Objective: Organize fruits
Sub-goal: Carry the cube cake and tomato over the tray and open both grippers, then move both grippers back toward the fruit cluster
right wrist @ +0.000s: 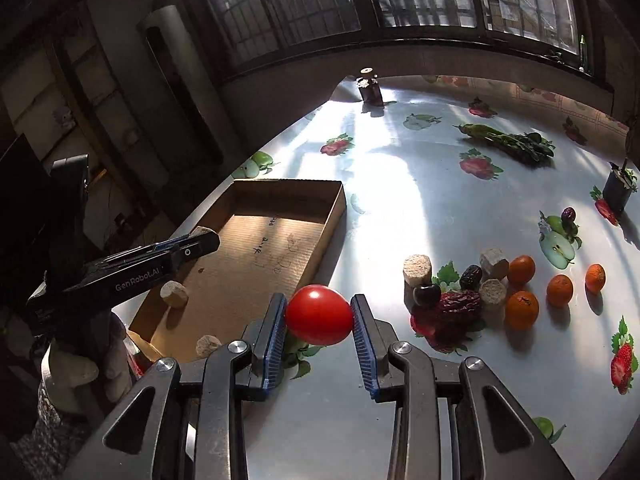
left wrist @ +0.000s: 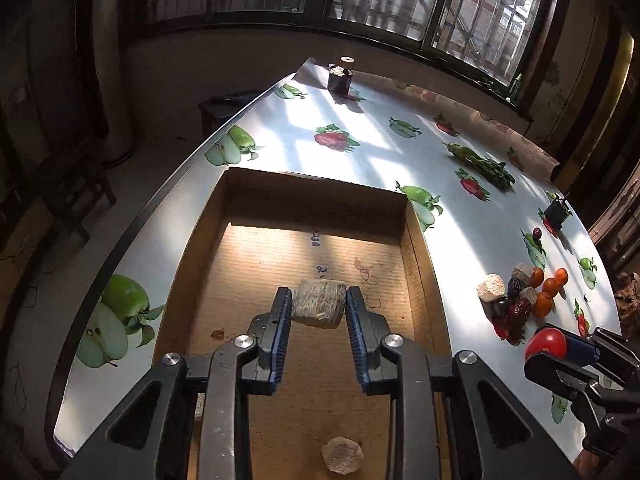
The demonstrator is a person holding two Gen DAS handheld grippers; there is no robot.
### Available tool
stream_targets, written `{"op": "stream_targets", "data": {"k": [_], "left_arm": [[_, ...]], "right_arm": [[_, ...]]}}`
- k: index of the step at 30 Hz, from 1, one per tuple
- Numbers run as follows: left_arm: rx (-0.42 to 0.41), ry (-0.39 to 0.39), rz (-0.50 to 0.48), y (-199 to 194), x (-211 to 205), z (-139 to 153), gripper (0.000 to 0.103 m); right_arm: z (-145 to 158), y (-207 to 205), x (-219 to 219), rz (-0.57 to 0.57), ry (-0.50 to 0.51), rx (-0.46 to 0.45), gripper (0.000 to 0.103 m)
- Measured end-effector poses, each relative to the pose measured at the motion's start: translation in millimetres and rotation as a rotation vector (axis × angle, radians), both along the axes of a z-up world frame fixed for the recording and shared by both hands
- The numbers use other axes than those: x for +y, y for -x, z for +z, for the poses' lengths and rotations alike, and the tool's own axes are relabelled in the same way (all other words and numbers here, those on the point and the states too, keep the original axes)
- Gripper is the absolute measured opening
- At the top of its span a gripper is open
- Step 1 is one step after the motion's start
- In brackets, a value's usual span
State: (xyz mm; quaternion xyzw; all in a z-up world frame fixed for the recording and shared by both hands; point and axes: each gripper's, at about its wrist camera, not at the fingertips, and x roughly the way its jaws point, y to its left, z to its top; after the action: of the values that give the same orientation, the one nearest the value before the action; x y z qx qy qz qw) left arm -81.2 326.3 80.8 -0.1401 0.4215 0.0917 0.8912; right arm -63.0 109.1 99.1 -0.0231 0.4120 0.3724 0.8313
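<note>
Nearest the lens in each wrist view stood the tongs themselves. The left gripper (left wrist: 319, 305), at lower centre of its frame, was pinching a pale fibrous block (left wrist: 319, 303), its long axis running across the frame from pad to pad. The right gripper (right wrist: 319, 316), lower centre of its own frame, was clamped on a red tomato (right wrist: 319, 314). The cardboard tray (right wrist: 332, 216) occupied centre left of the right view, lying up and left of the tomato; the tomato hung over the fruit-printed tablecloth (right wrist: 420, 208), just outside the tray's near right edge. The left gripper was judged already over the tray floor, hence nearer for a release. Two pale pieces (right wrist: 174, 293) lay inside the tray. At centre right remained the unsorted pile: oranges (right wrist: 521, 309), dark dates (right wrist: 460, 302) and further pale blocks (right wrist: 417, 269), well apart from both tongs.
</note>
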Motion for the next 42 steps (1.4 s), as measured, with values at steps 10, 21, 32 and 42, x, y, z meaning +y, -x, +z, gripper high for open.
{"op": "stream_targets", "data": {"k": [10,21,32,42], "left_arm": [[0.173,0.025,0.067,-12.7,41.6,-50.3,0.027],[0.120,0.086,0.093,-4.6,47.2,-41.7,0.030],[-0.063,-0.049,0.153,44.1,2.3,19.4,0.077],[-0.088,-0.134,0.072,48.6,-68.0,32.4,0.076]], "right_arm": [[-61.1,0.7,105.7,0.158,0.134,0.065,0.036],[-76.1,4.7,125.1,0.175,0.191,0.027,0.036],[-31.1,21.3,80.6,0.129,0.090,-0.074,0.054],[-12.6,21.4,-22.5,-0.044,0.041,-0.091,0.056]]}}
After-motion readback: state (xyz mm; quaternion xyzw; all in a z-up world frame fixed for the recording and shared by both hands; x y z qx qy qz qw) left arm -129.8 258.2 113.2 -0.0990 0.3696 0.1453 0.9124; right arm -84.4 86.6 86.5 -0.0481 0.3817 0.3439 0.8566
